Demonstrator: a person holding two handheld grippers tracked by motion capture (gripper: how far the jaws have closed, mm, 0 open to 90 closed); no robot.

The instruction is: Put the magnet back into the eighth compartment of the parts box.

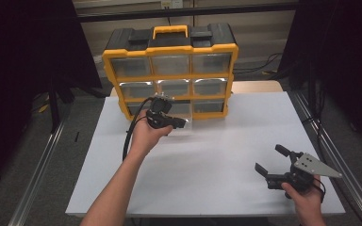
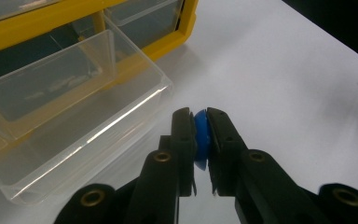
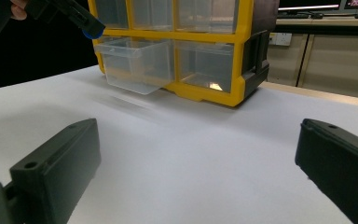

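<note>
Jaws of the left gripper [image 2: 200,135] are pinching a small blue disc [image 2: 200,140] edge-on between their pads, and in the high view that gripper [image 1: 181,122] is hovering just in front of the yellow organizer [image 1: 169,49], at its bottom row. One clear drawer [image 2: 74,121] is standing pulled out of the organizer's bottom middle slot, open at the top, and the disc is hanging just beside the drawer's front corner, not yet over its hollow.

Judging from this, the step in hand is dropping the disc into that drawer. Doing it well is calling for carrying the disc a little further toward the organizer until it is sitting squarely above the drawer's floor, clear of the thin front wall, then lowering before letting go. The disc is held by its rim, so it may roll or bounce on release; a low, gentle opening of the jaws should be keeping it inside. Nudging the drawer wall could be pushing it back into the organizer.

Far to the right of the organizer, near the table [image 1: 217,155] edge, the right gripper [image 1: 271,160] is resting with its jaws spread wide and nothing between them, well out of the way
</note>
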